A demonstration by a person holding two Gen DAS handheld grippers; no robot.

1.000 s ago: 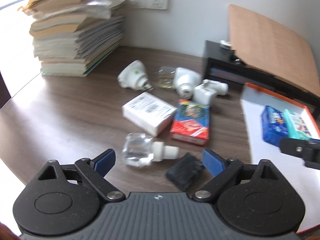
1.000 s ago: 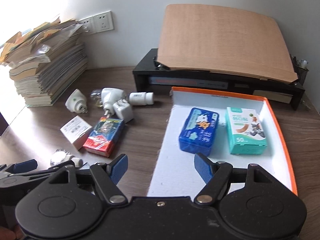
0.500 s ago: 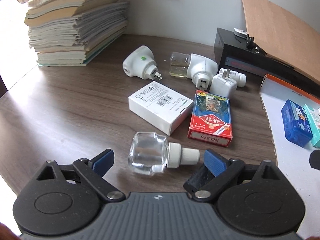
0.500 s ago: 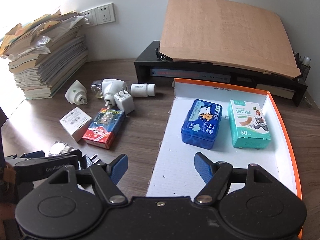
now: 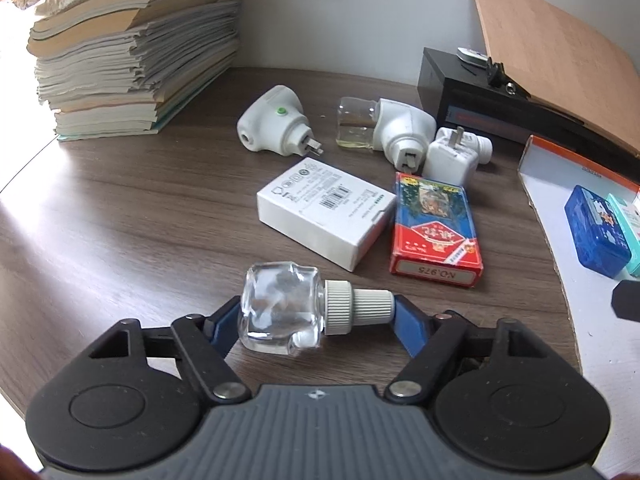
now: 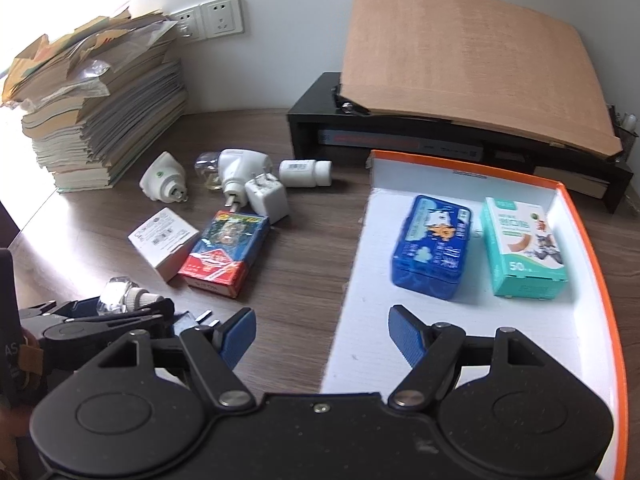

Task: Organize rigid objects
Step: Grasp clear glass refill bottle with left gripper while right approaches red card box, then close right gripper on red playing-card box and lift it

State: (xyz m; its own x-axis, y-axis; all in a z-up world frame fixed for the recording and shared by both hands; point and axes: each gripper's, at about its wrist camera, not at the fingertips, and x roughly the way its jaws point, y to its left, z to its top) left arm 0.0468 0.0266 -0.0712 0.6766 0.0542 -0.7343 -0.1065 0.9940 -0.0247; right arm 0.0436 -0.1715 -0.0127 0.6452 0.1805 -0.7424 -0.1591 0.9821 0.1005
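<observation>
My left gripper [image 5: 316, 316] is shut on a clear glass bottle [image 5: 282, 310] with a ribbed white cap, held end to end between the blue pads just above the table; it also shows in the right wrist view [image 6: 120, 294]. My right gripper [image 6: 322, 330] is open and empty over the near left edge of the white tray with an orange rim [image 6: 592, 248]. The tray holds a blue box [image 6: 434, 246] and a teal box [image 6: 524, 250]. A white box [image 5: 324, 212] and a red card box [image 5: 434, 230] lie on the table.
White plug-in devices [image 5: 276, 126], a charger cube [image 5: 452, 156] and a small white pill bottle [image 6: 304, 172] lie behind the boxes. A tall paper stack [image 5: 128, 48] stands at the back left. A black shelf [image 6: 440, 140] with a brown board stands behind the tray.
My left gripper moved forward onto the clear bottle and closed on it, lifting it slightly. My right gripper stayed open and shifted little.
</observation>
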